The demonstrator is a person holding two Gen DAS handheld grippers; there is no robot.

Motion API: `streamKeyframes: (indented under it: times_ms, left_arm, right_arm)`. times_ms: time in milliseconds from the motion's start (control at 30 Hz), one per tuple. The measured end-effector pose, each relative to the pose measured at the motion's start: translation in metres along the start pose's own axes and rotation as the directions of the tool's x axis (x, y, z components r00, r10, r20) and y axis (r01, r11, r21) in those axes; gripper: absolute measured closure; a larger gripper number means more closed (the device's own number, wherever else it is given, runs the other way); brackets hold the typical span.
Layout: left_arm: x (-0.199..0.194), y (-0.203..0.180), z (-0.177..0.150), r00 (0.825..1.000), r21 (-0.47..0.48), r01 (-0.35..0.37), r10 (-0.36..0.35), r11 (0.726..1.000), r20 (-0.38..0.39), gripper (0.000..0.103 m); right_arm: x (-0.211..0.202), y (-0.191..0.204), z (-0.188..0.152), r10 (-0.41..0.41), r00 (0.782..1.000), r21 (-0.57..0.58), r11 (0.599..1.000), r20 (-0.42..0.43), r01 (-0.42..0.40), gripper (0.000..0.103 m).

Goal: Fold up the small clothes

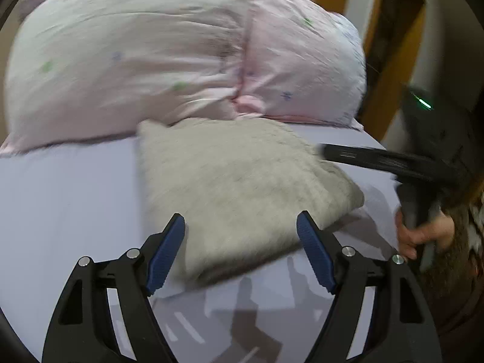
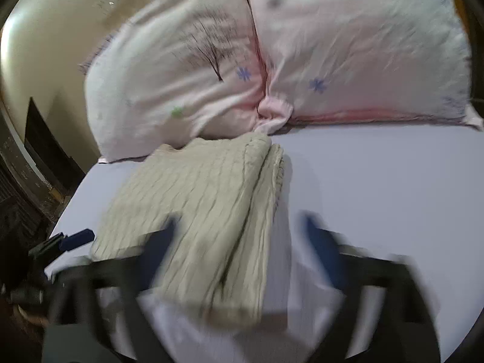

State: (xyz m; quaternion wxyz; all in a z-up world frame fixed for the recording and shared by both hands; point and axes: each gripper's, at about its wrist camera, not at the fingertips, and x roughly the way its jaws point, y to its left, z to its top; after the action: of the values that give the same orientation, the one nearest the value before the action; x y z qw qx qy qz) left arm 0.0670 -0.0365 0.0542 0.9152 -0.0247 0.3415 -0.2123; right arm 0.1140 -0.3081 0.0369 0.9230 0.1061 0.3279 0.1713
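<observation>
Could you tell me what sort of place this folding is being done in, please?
Most likely a bedroom. The folded beige ribbed knit garment lies on a bed with a pale lavender sheet, and two puffy pink pillows with small flower prints lie at its far end.

1. No readable text, label, brand, number or sign in either view.
2. Only printed star and tree motifs on the pink pillows [image 2: 272,54], no lettering.
3. Faint marks on the dark furniture [image 2: 18,163] at left too blurred to read.
</observation>
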Motion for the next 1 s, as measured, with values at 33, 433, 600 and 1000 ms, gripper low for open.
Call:
streamKeyframes:
  times_ms: [33,433,600,1000]
  left_arm:
    - [-0.005,0.004,-0.006,1.000,-0.022,-0.026,0.026,0.999,-0.007,0.021]
    - [0.025,0.008,-0.036,0.947,-0.023,-0.251,0.241,0.968,-0.212,0.005]
    - [0.031,0.006,-0.038,0.935,-0.004,-0.280,0.272,0.960,-0.226,0.001]
    - [0.035,0.007,-0.037,0.923,0.017,-0.308,0.303,0.951,-0.238,0.001]
  right_arm:
    - [-0.012,0.003,-0.007,-0.002,1.000,-0.006,1.000,0.014,0.002,0.002]
    - [0.012,0.046,-0.066,-0.218,0.952,-0.054,0.976,-0.215,0.211,0.002]
    - [0.022,0.059,-0.076,-0.318,0.921,-0.152,0.945,-0.227,0.289,0.002]
    - [0.024,0.060,-0.077,-0.318,0.920,-0.159,0.945,-0.227,0.287,0.002]
